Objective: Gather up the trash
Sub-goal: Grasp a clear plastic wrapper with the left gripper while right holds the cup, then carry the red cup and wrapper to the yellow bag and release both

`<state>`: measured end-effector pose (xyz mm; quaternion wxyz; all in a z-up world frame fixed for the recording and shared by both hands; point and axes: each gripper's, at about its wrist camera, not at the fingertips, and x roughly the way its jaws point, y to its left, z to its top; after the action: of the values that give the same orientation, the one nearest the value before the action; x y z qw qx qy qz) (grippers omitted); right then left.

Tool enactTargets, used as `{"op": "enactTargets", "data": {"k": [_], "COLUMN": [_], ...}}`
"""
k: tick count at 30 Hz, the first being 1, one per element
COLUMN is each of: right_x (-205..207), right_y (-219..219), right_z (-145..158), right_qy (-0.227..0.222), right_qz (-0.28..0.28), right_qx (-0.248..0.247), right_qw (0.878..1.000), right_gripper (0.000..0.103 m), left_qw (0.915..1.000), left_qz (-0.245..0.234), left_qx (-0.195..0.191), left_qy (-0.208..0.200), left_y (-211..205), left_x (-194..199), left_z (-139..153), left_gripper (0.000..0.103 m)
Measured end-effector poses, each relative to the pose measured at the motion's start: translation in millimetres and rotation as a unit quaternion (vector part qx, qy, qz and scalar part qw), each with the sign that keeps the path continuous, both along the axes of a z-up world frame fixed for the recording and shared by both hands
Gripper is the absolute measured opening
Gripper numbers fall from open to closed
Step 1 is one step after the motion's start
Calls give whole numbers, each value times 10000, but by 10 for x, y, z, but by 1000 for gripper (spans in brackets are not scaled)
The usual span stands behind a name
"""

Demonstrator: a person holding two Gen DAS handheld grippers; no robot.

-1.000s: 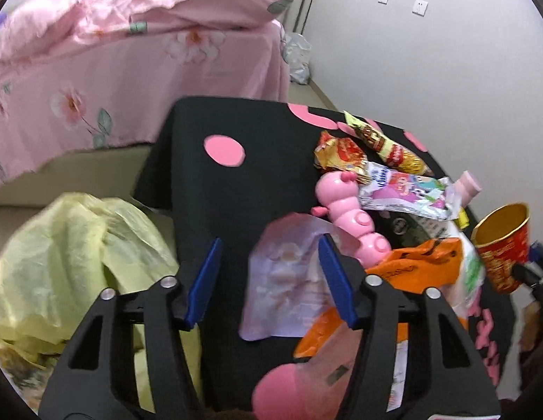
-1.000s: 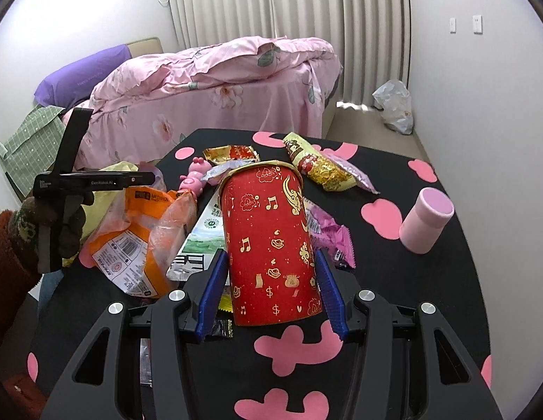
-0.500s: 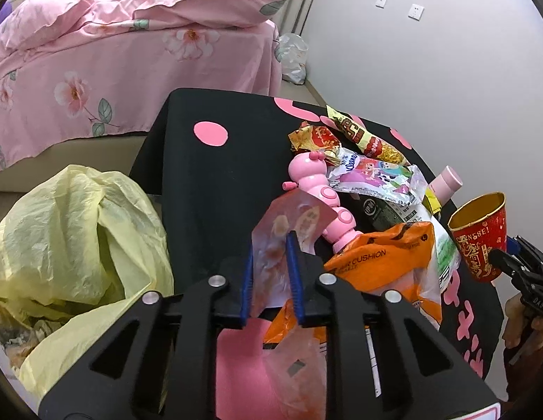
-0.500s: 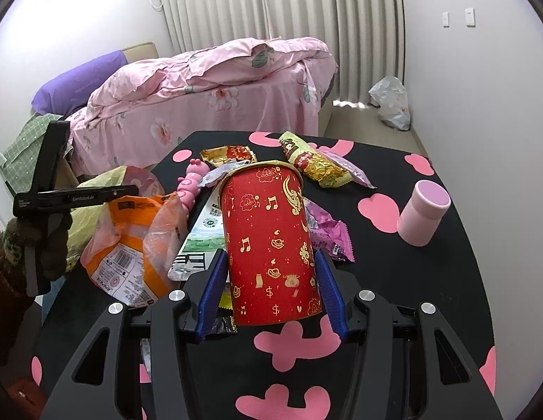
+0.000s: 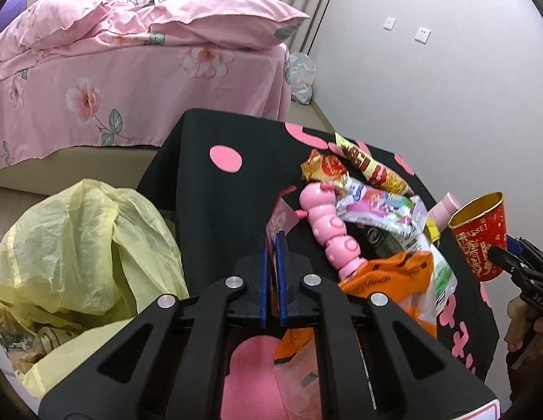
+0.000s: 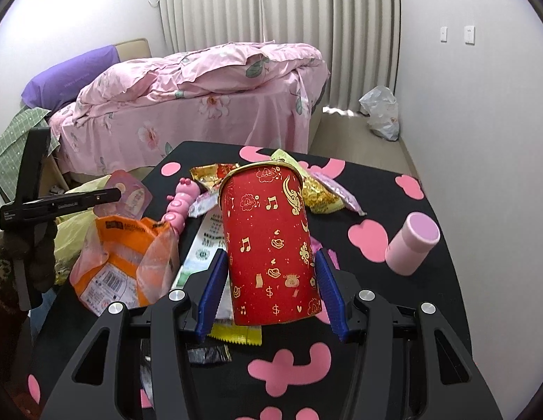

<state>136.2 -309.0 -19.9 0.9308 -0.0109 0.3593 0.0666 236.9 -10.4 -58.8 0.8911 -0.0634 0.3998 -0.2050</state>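
Orange bag [image 5: 388,281]: "CUSHION", seen upside down; smaller print unreadable.
Red cup [image 5: 480,241]: gold letters "NSSE!", partly cut off; gold characters below, unreadable.
Red cup, right wrist view [image 6: 271,245]: gold "$" signs and music notes.

Glossy red cup [image 6: 271,245] (gold print), crinkly thin plastic bag [image 5: 78,255], matt cloth table [image 5: 218,203].

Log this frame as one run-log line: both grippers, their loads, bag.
left gripper: shut on pink wrapper | right gripper: shut on red cup | yellow trash bag: open, left of table
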Motion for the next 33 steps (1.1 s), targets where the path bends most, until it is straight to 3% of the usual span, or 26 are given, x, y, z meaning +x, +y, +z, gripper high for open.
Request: {"op": "enactTargets", "data": {"k": [14, 21, 25, 28, 31, 33], "right_x": [117, 118, 332, 548, 748, 854], "right_y": [240, 231, 378, 700, 1163, 1477], "right_z": [267, 334, 450, 515, 508, 448], "right_qy": [-330, -462, -517, -499, -389, -253], "right_qz": [172, 190, 496, 974, 1607, 2029], "right_qx": [-167, -169, 89, 355, 541, 638], "right_qw": [9992, 9986, 9974, 9934, 9847, 9768], "right_gripper": [48, 48, 48, 48, 48, 48], "left_qw": [9992, 9991, 9943, 9822, 9662, 9620], "left_qz": [129, 258, 876, 1678, 2449, 2675], "left_qx": [-344, -211, 190, 474, 580, 438], "left_qy": [-140, -274, -577, -699, -553, -327], "left_y": [264, 300, 507, 819, 1208, 1420], "left_x": [-9, -98, -224, -347, -483, -544], "left_z": [82, 185, 427, 542, 521, 425], "left_gripper": [2, 2, 2, 2, 2, 2]}}
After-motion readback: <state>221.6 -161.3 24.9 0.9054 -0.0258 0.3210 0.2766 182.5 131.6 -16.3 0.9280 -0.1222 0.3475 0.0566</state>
